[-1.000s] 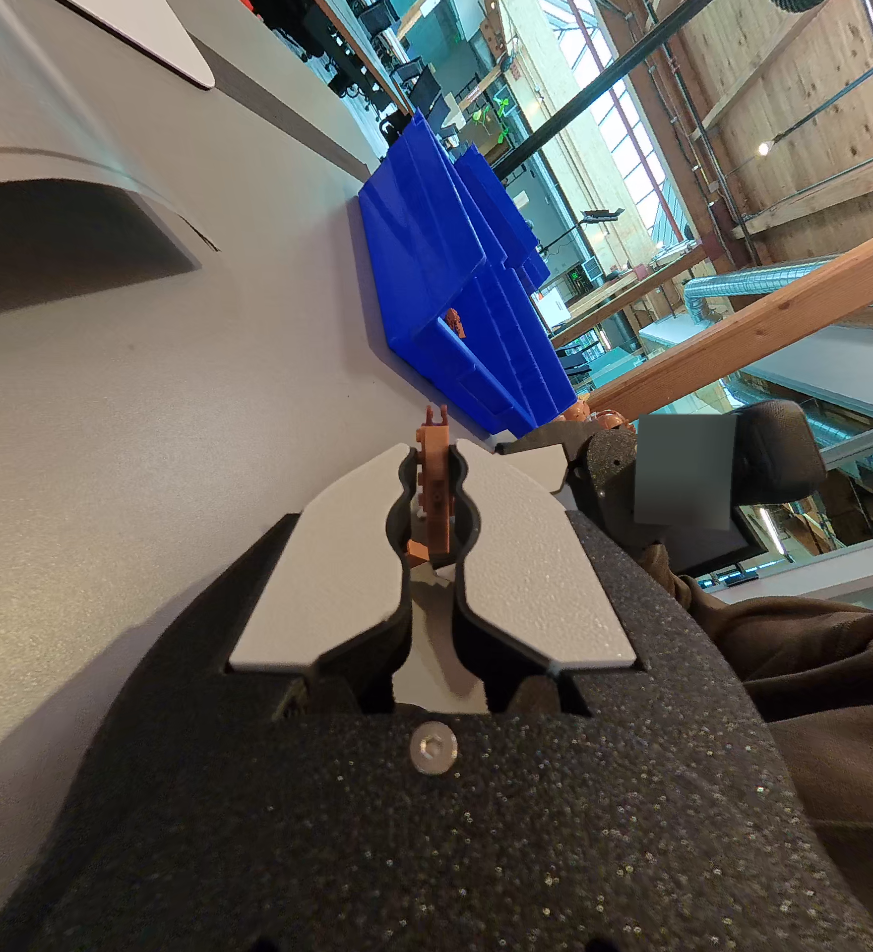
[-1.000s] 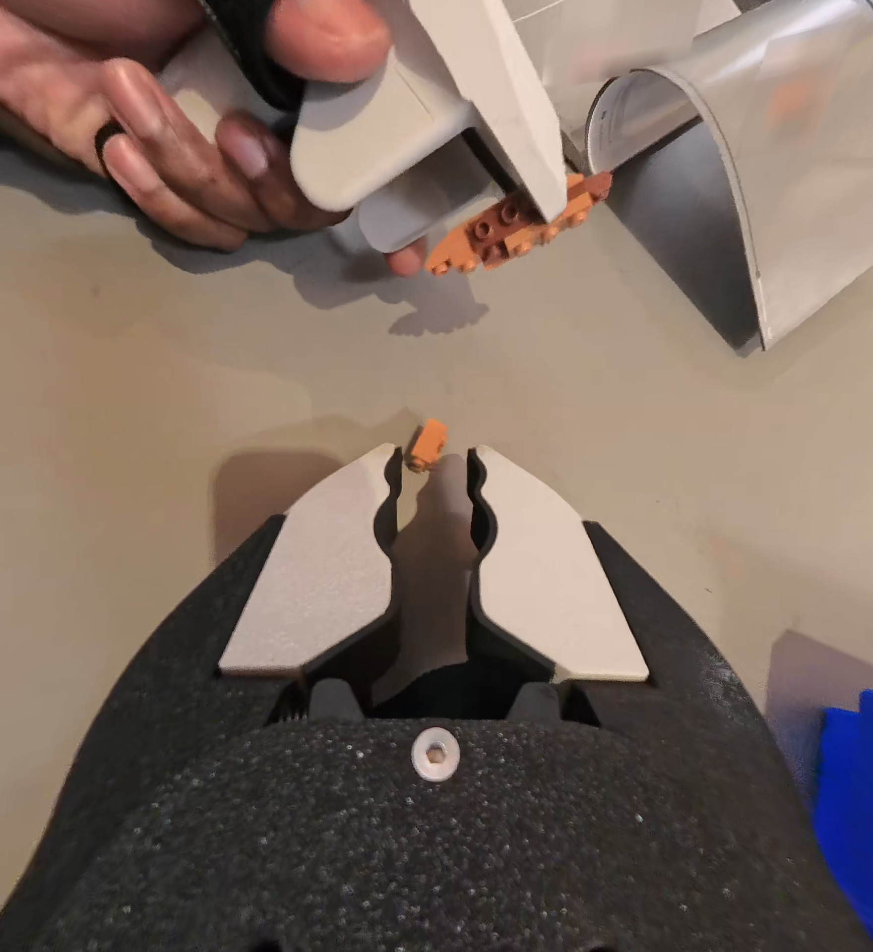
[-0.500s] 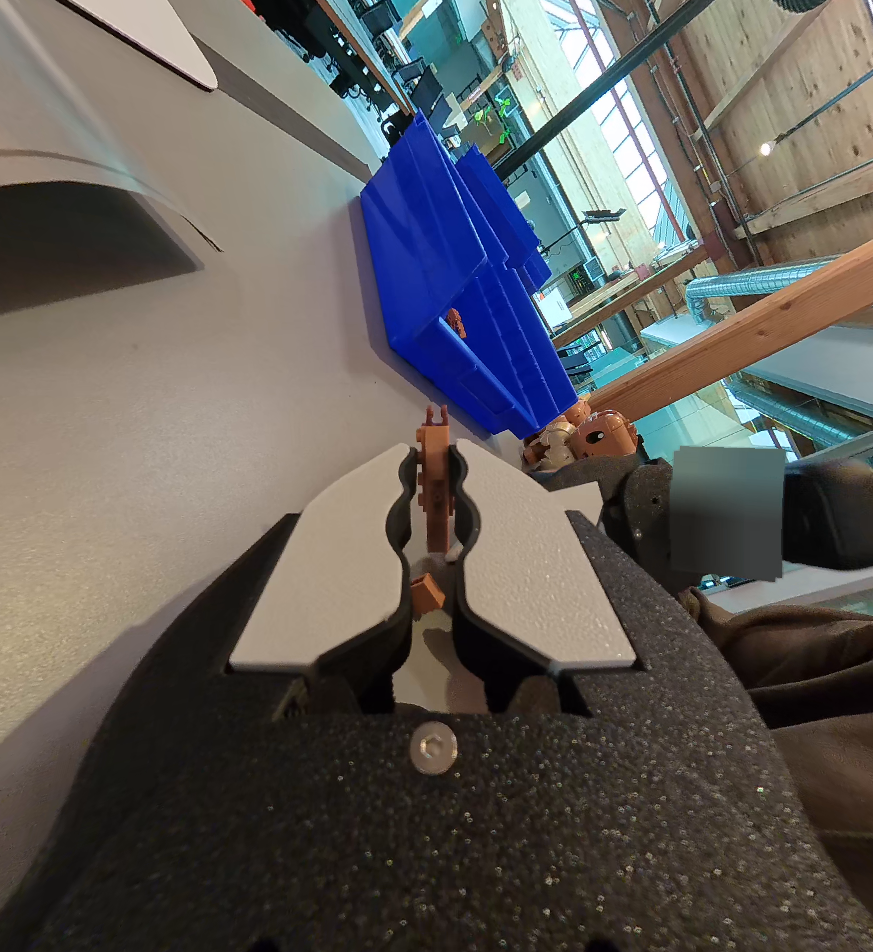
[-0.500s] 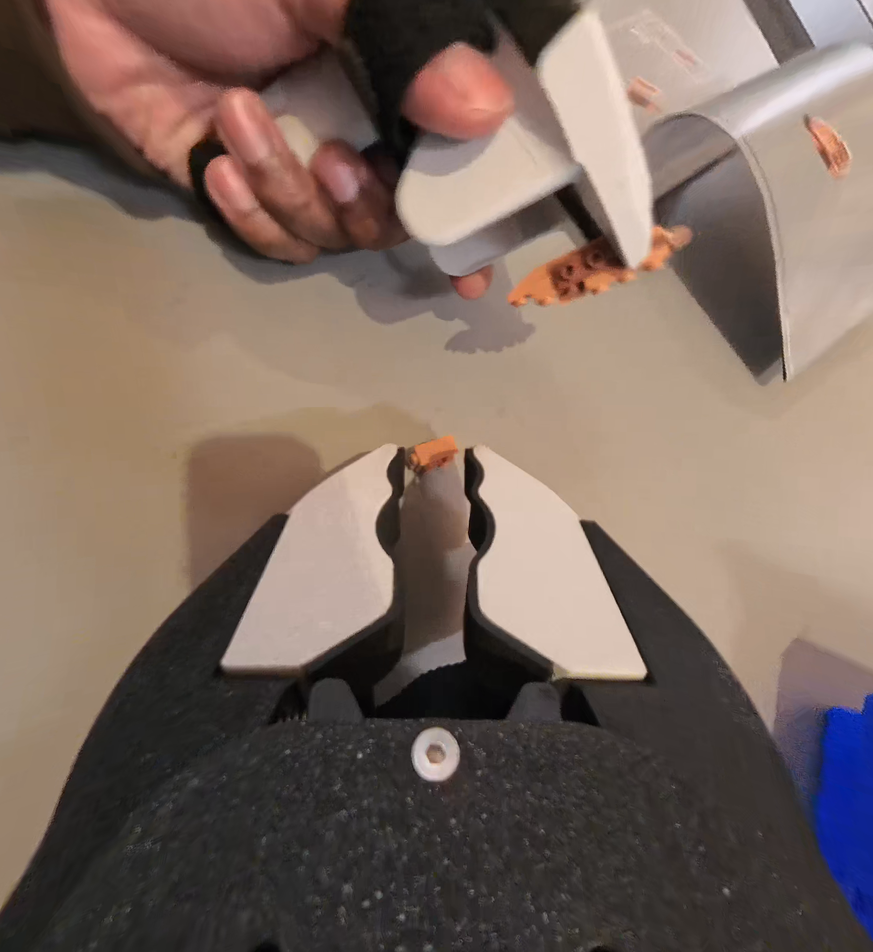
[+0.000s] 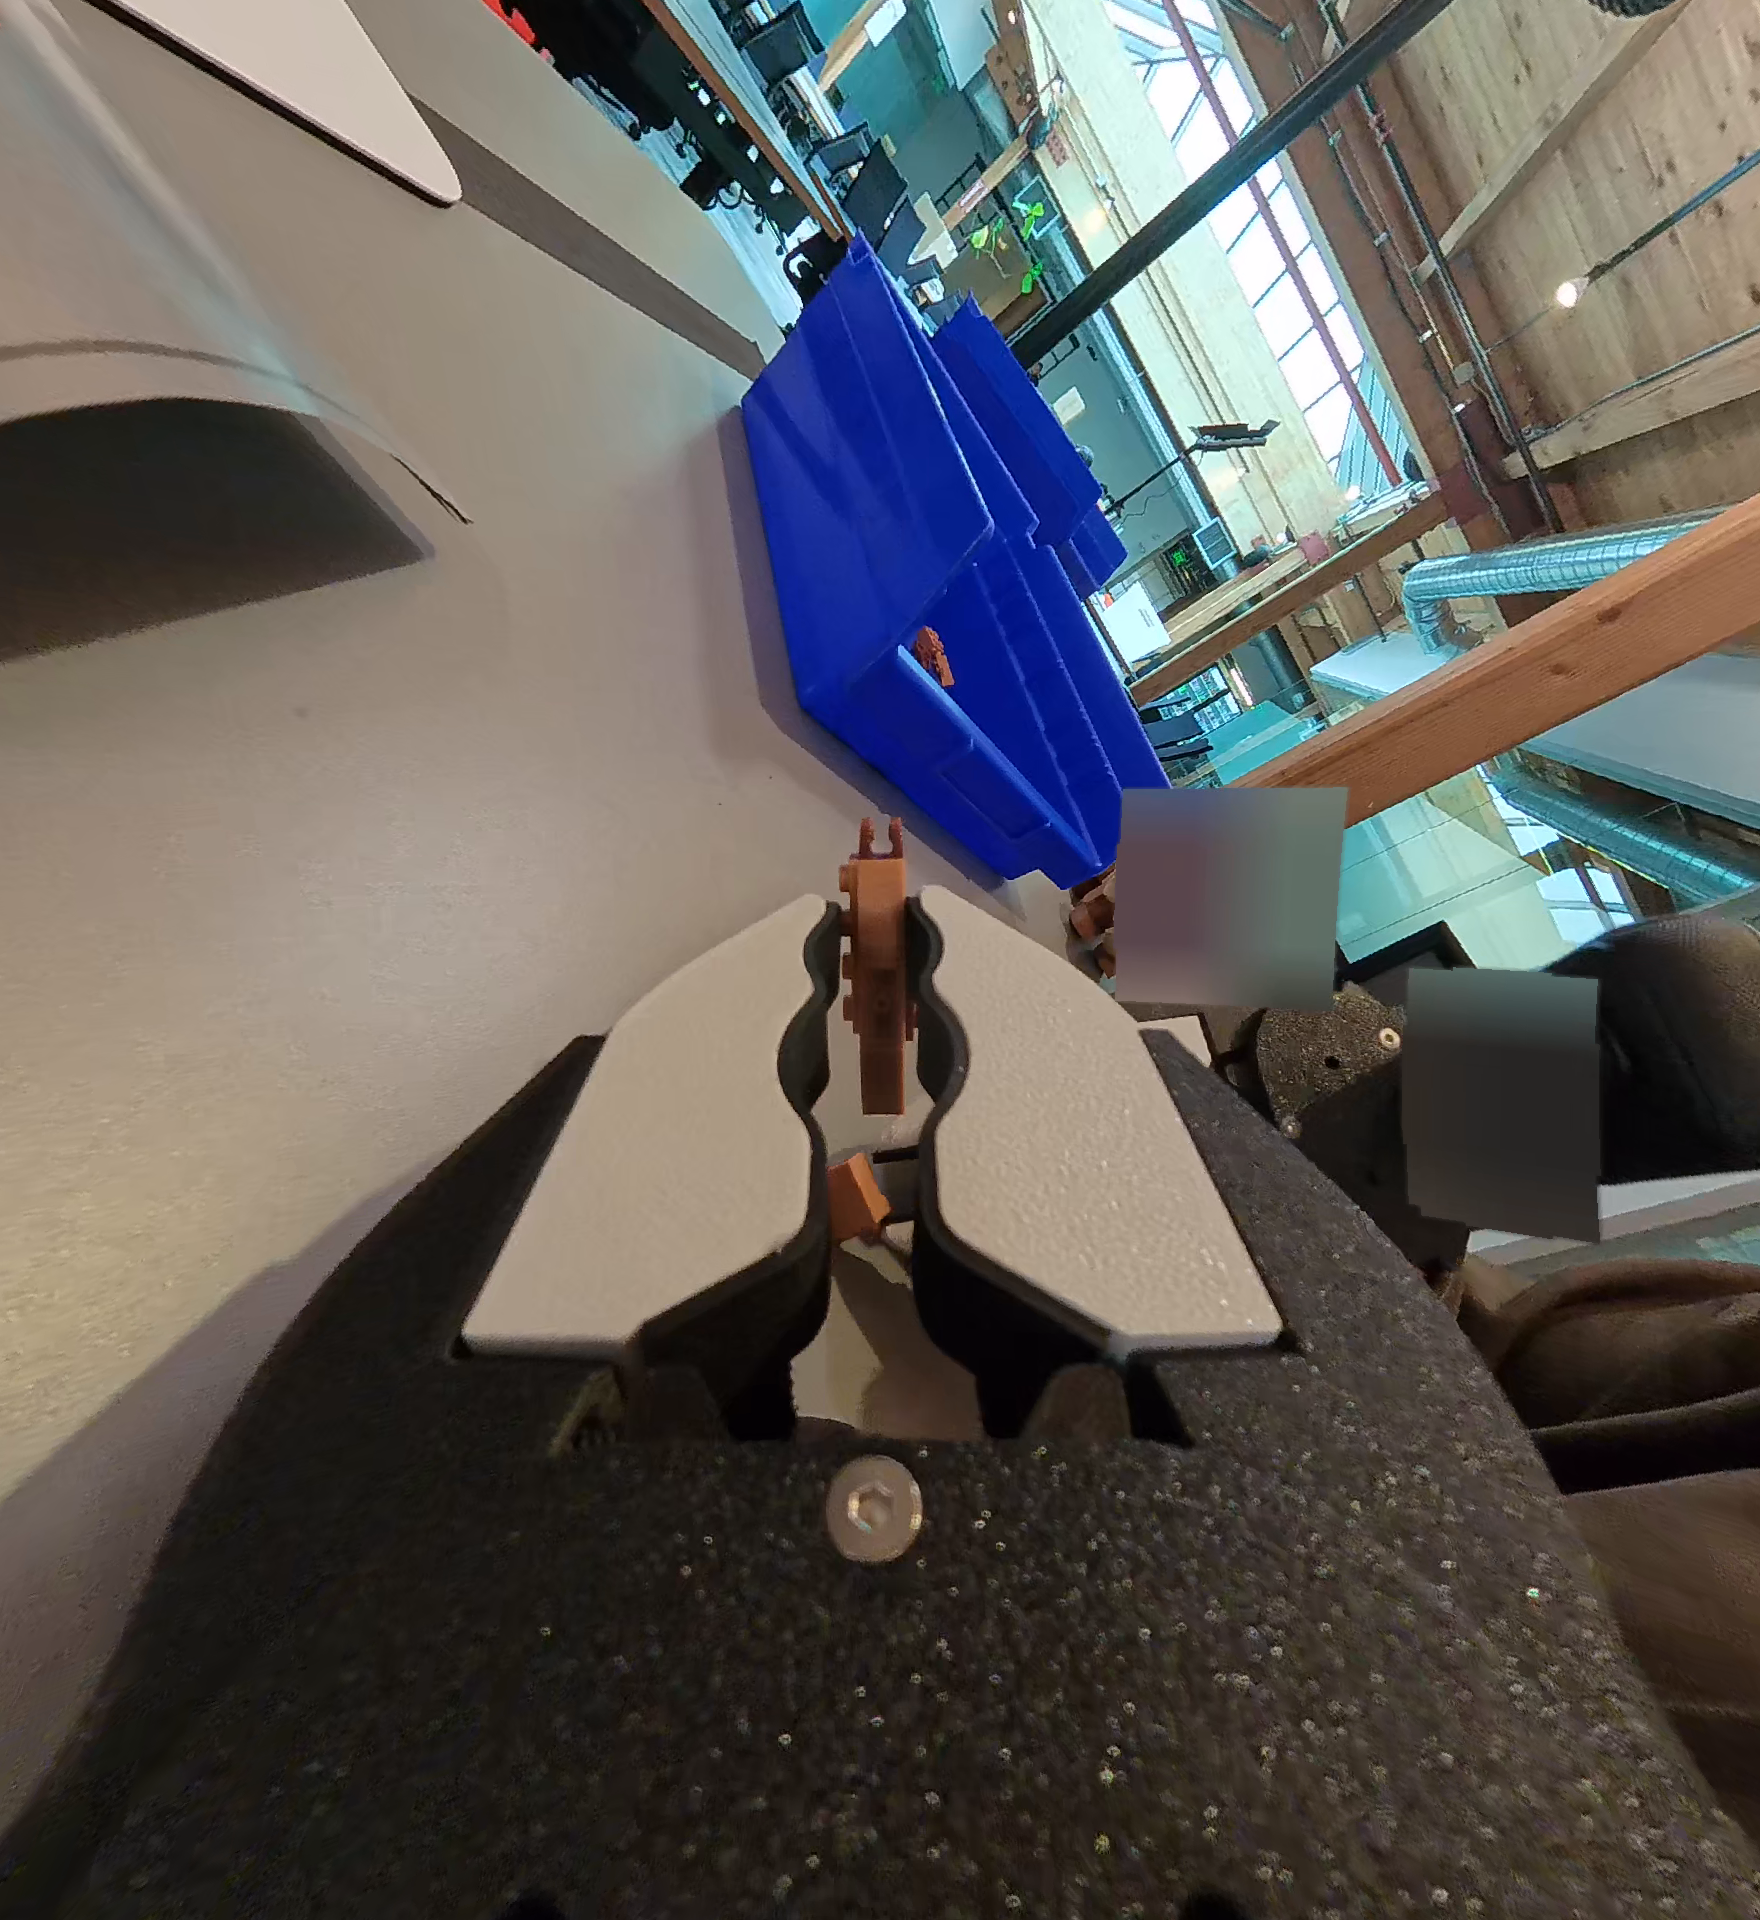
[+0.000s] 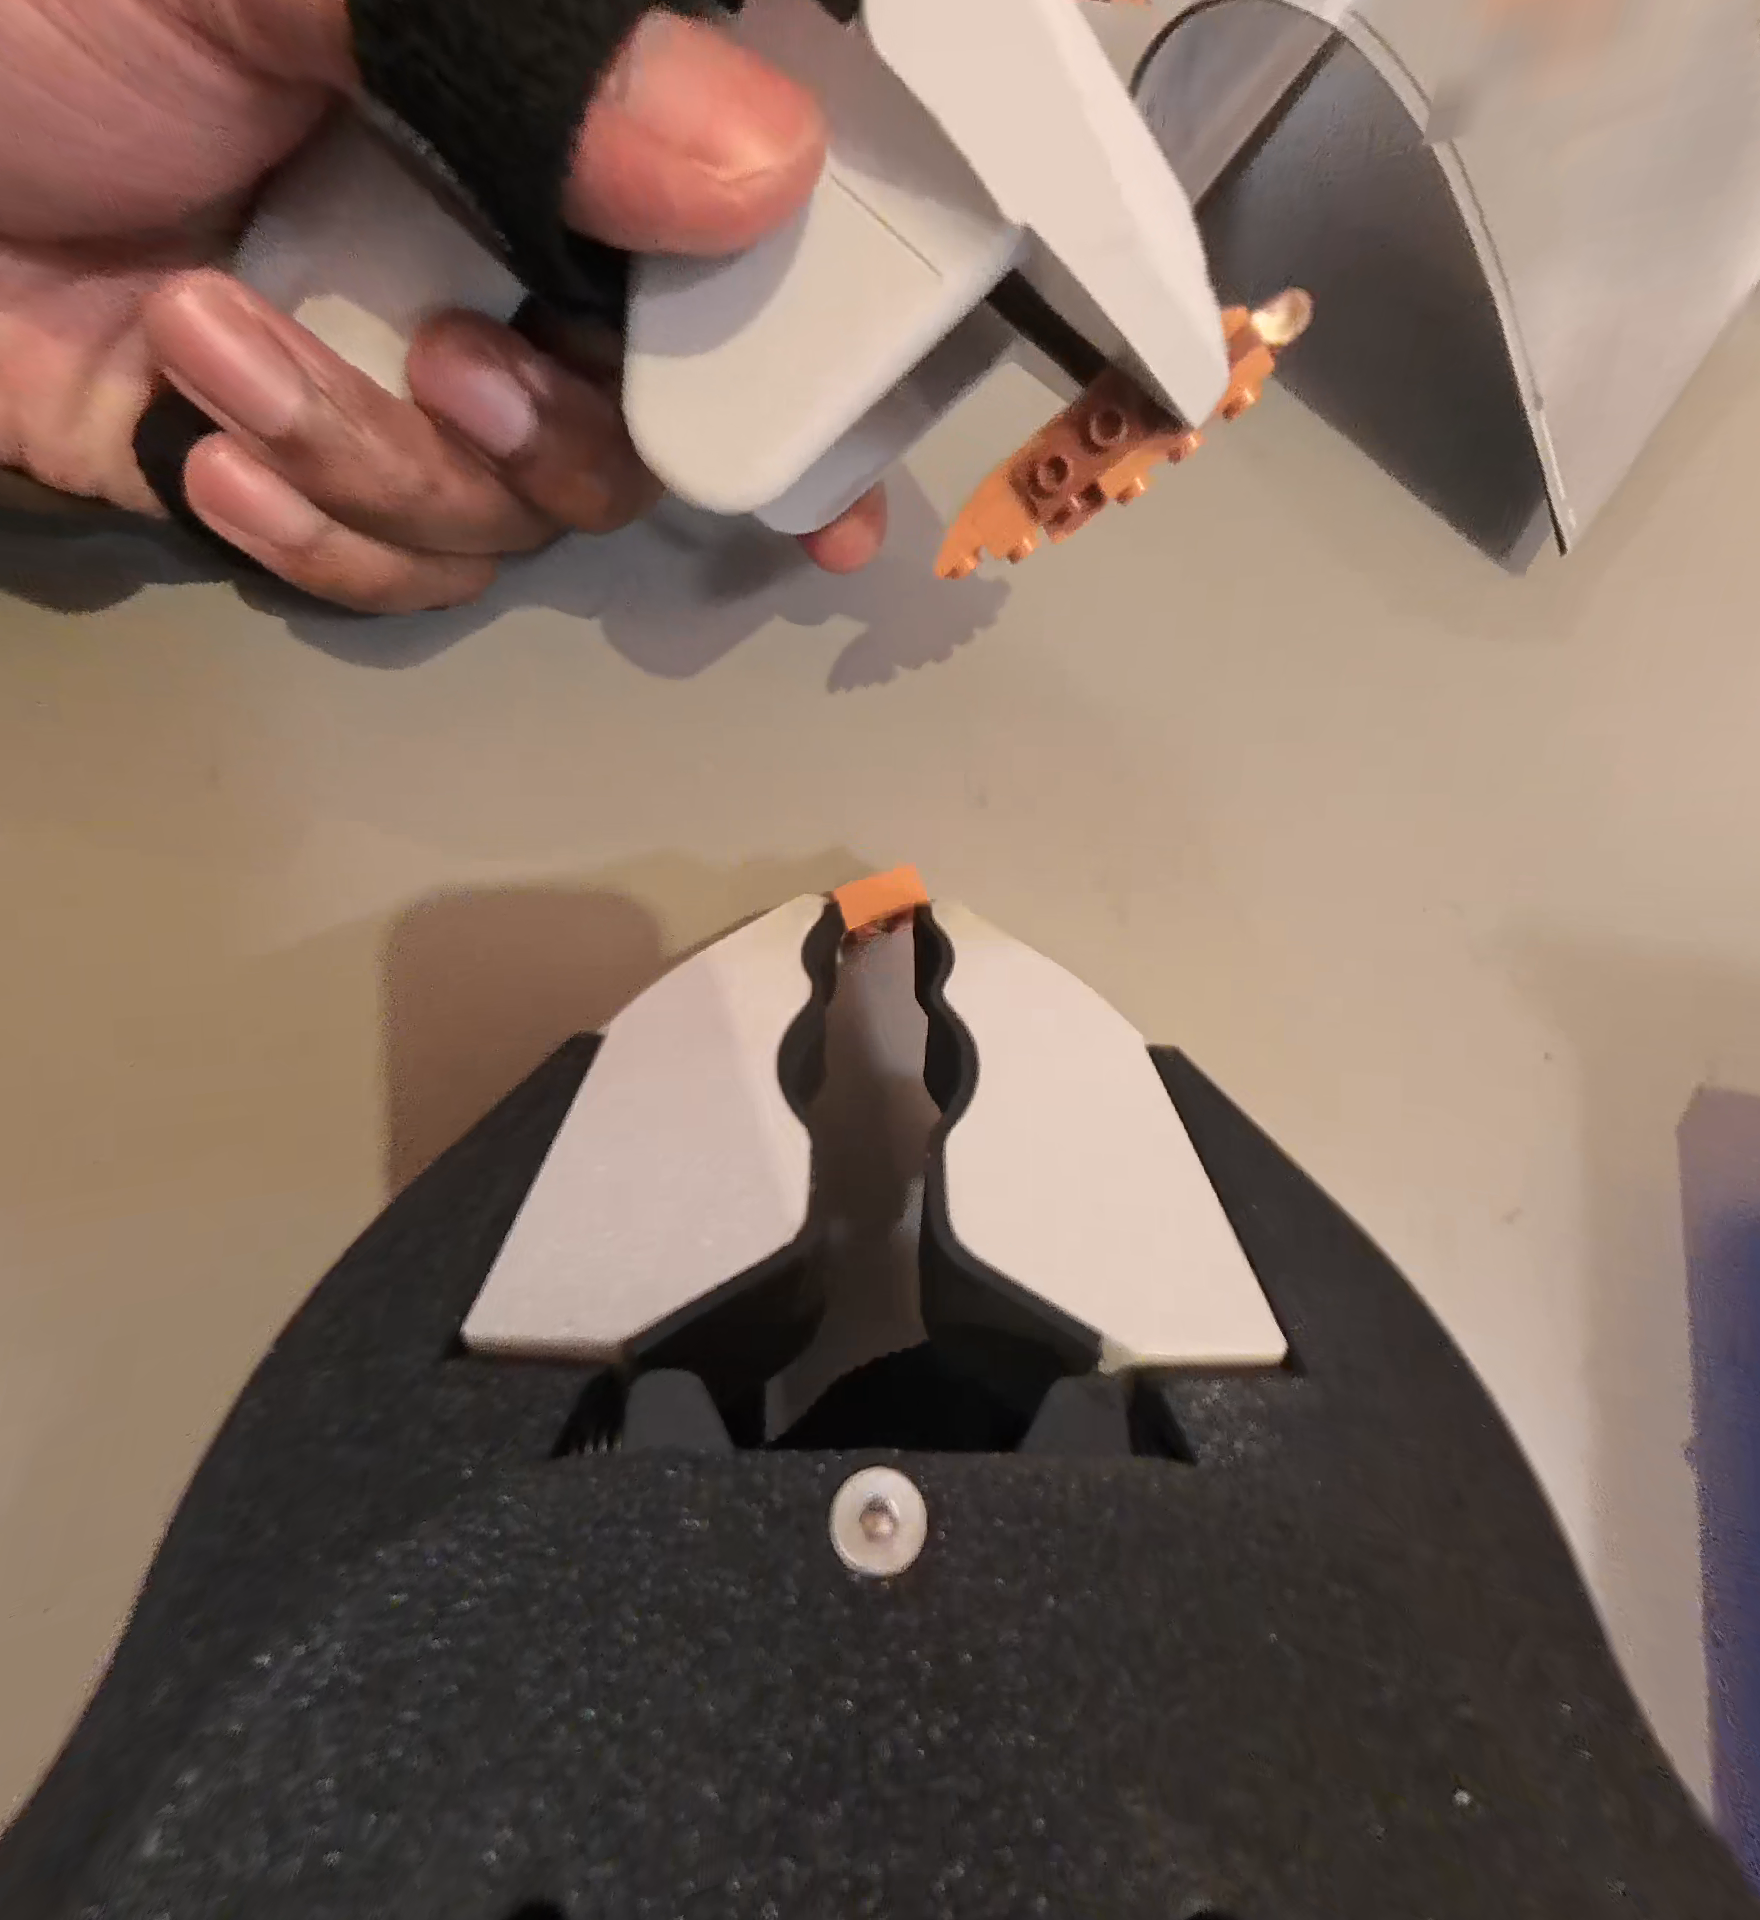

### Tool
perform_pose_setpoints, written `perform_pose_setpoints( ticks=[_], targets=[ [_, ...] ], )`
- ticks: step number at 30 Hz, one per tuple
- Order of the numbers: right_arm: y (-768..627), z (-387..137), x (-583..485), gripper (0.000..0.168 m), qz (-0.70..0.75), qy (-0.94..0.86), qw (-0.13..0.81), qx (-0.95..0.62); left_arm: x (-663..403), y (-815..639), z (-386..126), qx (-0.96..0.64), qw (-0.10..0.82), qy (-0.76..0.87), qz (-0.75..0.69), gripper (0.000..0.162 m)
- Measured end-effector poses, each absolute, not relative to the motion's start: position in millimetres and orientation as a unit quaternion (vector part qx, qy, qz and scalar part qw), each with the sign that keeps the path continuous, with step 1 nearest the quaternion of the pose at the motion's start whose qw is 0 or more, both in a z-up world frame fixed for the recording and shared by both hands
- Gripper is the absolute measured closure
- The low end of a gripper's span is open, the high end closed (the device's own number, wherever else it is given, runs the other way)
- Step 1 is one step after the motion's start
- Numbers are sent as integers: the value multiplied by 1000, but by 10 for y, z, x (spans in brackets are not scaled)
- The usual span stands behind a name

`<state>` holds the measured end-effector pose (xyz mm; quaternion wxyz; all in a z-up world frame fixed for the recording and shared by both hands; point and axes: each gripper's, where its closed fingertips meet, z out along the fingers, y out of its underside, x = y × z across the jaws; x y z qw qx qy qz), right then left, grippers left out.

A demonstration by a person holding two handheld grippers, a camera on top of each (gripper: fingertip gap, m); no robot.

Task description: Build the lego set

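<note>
The grey surface (image 6: pixel 232 790) carries all items. A blue bin (image 5: pixel 886 582) is set toward the far edge of the surface in the left wrist view, and a small brown piece (image 5: pixel 933 655) is seen inside it; one corner of the bin also shows at the right edge of the right wrist view. A curved grey sheet (image 6: pixel 1541 343), possibly an instruction booklet, stands arched on the surface near the far right corner of the right wrist view. The left gripper (image 5: pixel 876 914) is clamped on a brown lego assembly (image 5: pixel 878 987), a studded plate held edge-on and clear of the surface; in the right wrist view the same assembly is seen projecting from that gripper, which is held in a hand (image 6: pixel 263 312). The right gripper (image 6: pixel 878 914) is closed on a small orange lego piece (image 6: pixel 876 896) at the very tips of its fingers, just above the surface and well apart from the assembly. The step in hand is judged to be the fitting of the small piece onto the assembly. For the next move, the piece is to be brought to the assembly, its underside aligned with the free studs, and pressed squarely while the assembly is kept steady. As the piece is held only at the tips, slippage or rotation under pressing load is to be expected.
</note>
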<state>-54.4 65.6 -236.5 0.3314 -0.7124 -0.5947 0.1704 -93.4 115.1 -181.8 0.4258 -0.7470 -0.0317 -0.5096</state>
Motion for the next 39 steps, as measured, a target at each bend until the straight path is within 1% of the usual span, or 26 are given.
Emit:
perform_pose_setpoints(
  ticks=[12, 16, 19, 23, 25, 26, 27, 28, 31, 33, 35, 37, 38, 39],
  targets=[
    [606, -2357, -786, 156, 131, -685, 310, -646, -1086, 1194, -1796, -747, 442, -46, -494, 150],
    [628, -2300, -795, 144, 162, -637, 318, -683, -1206, 1223, -1785, -746, 452, -58, -486, 150],
    [588, -2338, -777, 138, 194, -586, 314, -722, -1253, 1232, -1766, -744, 456, -63, -484, 150],
    [623, -2391, -792, 131, 178, -548, 332, -747, -1255, 1230, -1752, -743, 459, -62, -483, 150],
    [654, -2419, -817, 132, 163, -549, 335, -748, -1250, 1229, -1754, -744, 459, -61, -482, 150],
    [659, -2427, -837, 135, 159, -552, 336, -746, -1249, 1228, -1753, -744, 459, -60, -482, 150],
    [667, -2428, -854, 144, 154, -558, 340, -741, -1251, 1227, -1752, -744, 460, -60, -481, 150],
    [686, -2421, -862, 150, 143, -569, 348, -731, -1255, 1227, -1749, -744, 460, -60, -481, 150],
    [801, -2377, -811, 150, 86, -619, 367, -690, -1267, 1227, -1743, -744, 462, -60, -479, 150],
    [816, -2334, -793, 150, 56, -679, 371, -631, -1269, 1226, -1737, -744, 463, -59, -479, 150],
    [684, -2407, -727, 150, 20, -774, 339, -535, -1264, 1225, -1739, -745, 463, -56, -477, 150],
    [589, -2421, -662, 148, -14, -832, 341, -437, -1257, 1225, -1751, -747, 462, -54, -474, 150],
    [557, -2418, -625, 146, -12, -841, 335, -424, -1254, 1224, -1757, -748, 462, -53, -474, 150],
    [514, -2399, -612, 138, 13, -839, 330, -432, -1252, 1224, -1766, -749, 461, -52, -472, 150]
  ],
)
